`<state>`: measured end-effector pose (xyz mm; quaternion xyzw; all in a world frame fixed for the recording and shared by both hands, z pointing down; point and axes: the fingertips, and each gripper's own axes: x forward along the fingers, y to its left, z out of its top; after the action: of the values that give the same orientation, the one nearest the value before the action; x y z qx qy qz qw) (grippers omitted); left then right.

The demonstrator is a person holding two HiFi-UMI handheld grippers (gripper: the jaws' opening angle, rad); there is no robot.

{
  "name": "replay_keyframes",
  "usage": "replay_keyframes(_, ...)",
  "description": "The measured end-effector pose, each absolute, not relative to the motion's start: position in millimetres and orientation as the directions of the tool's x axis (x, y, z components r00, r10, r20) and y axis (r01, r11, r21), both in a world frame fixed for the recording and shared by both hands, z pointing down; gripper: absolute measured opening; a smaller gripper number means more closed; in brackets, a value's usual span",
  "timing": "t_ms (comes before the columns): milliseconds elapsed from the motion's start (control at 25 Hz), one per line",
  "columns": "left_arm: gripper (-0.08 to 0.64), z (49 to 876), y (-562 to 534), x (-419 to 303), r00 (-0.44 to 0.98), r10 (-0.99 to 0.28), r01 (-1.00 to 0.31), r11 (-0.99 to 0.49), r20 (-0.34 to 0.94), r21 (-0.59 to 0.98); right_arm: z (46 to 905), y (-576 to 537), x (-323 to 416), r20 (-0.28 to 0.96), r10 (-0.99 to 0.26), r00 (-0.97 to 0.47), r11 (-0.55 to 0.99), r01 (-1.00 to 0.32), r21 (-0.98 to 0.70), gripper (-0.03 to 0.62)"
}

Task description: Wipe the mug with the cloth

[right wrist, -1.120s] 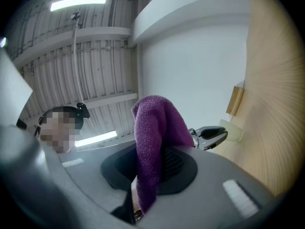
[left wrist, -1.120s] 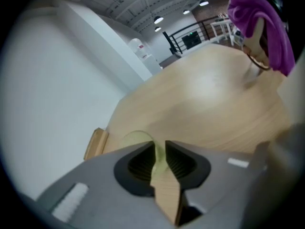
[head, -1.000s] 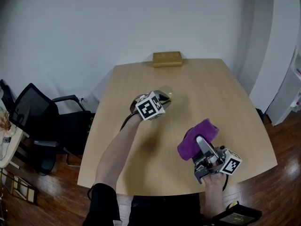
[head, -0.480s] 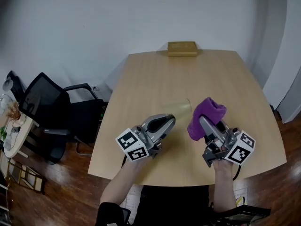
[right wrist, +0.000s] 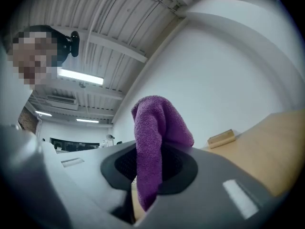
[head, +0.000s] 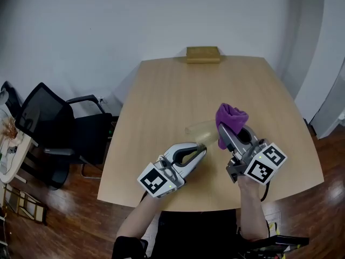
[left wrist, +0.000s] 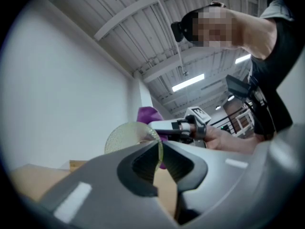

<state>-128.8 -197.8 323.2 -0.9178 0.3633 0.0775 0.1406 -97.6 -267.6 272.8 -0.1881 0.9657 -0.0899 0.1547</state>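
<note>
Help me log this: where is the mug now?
In the head view, the mug is held over the table, rim clamped by the left gripper, left of the cloth.

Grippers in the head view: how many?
2. The left gripper is at lower centre, its jaws shut on the mug. The right gripper is just to its right, its jaws shut on the cloth. None seems hidden.
</note>
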Motion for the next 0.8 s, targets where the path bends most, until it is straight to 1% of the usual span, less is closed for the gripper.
replay_keyframes(80,0.043,328,-198,-127,0.730,-0.650,-0.683,-0.694,-0.212,-0.228,274,-258,-106,-0.257,-0.379,-0.889,0.919,-0.330,-0.217,0.057)
replay_keyframes(240,0.043,338,-200,-123,0.731,-0.664,-0.677,-0.672,-0.161,-0.300,272,-221,-135,-0.236,-0.291,-0.927,0.954,-0.263,-0.142,0.057)
replay_keyframes(400,0.043,337,-200,-123,0.730,-0.662,-0.676,-0.663,-0.169,-0.323,270,-189,-155,-0.189,-0.203,-0.961,0.979,-0.204,-0.017,0.057)
replay_keyframes(480,0.042,337,-198,-125,0.728,-0.663,-0.678,-0.659,-0.175,-0.326,265,-186,-150,-0.213,-0.157,-0.964,0.988,-0.152,-0.039,0.057)
replay_keyframes(520,0.042,337,-196,-126,0.727,-0.665,-0.679,-0.655,-0.173,-0.332,261,-191,-141,-0.242,-0.159,-0.957,0.987,-0.146,-0.070,0.057)
replay_keyframes(560,0.043,337,-194,-127,0.727,-0.665,-0.676,-0.648,-0.171,-0.351,255,-202,-128,-0.273,-0.190,-0.943,0.981,-0.168,-0.101,0.057)
replay_keyframes(640,0.043,337,-189,-128,0.734,-0.659,-0.657,-0.627,-0.166,-0.418,244,-231,-95,-0.319,-0.301,-0.899,0.952,-0.266,-0.150,0.057)
replay_keyframes(720,0.043,334,-185,-128,0.736,-0.654,-0.649,-0.610,-0.173,-0.455,236,-255,-72,-0.339,-0.383,-0.859,0.923,-0.342,-0.178,0.057)
replay_keyframes(800,0.042,331,-184,-127,0.738,-0.649,-0.646,-0.600,-0.185,-0.472,237,-264,-67,-0.328,-0.407,-0.853,0.913,-0.364,-0.186,0.057)
